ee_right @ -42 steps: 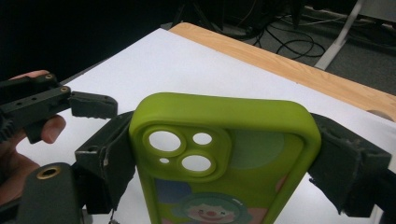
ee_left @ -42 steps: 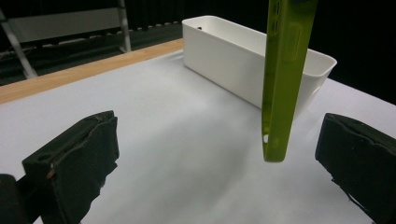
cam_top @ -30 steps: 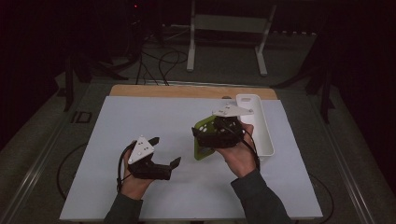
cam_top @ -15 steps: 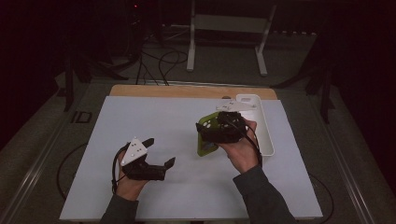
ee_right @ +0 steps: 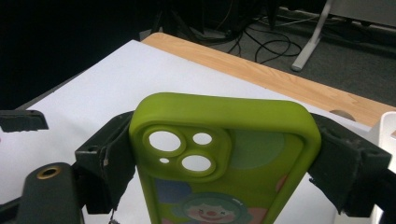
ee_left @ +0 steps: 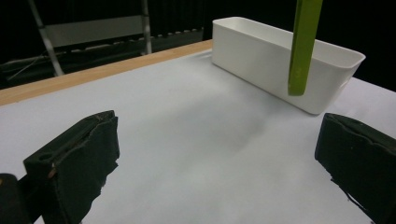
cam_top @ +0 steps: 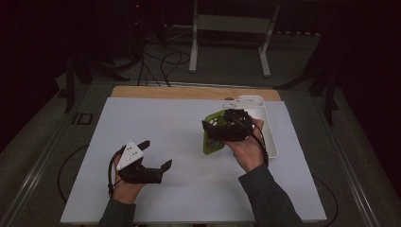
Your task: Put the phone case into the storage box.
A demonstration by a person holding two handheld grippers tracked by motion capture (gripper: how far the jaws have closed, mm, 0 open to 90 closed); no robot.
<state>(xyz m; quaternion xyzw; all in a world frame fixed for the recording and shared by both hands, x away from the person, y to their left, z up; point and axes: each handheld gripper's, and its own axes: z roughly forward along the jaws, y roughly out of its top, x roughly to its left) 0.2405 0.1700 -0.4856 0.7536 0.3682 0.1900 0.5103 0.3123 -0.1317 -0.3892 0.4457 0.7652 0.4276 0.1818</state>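
My right gripper [ee_right: 224, 154] clamps the green phone case [ee_right: 224, 158] by its long edges between its jaws, above the table beside the white bin [cam_top: 265, 124], while my left gripper [ee_left: 219, 158] hovers, jaws spread wide.

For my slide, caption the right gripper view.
Right gripper jaws clamp a green phone case by its sides above the white table.
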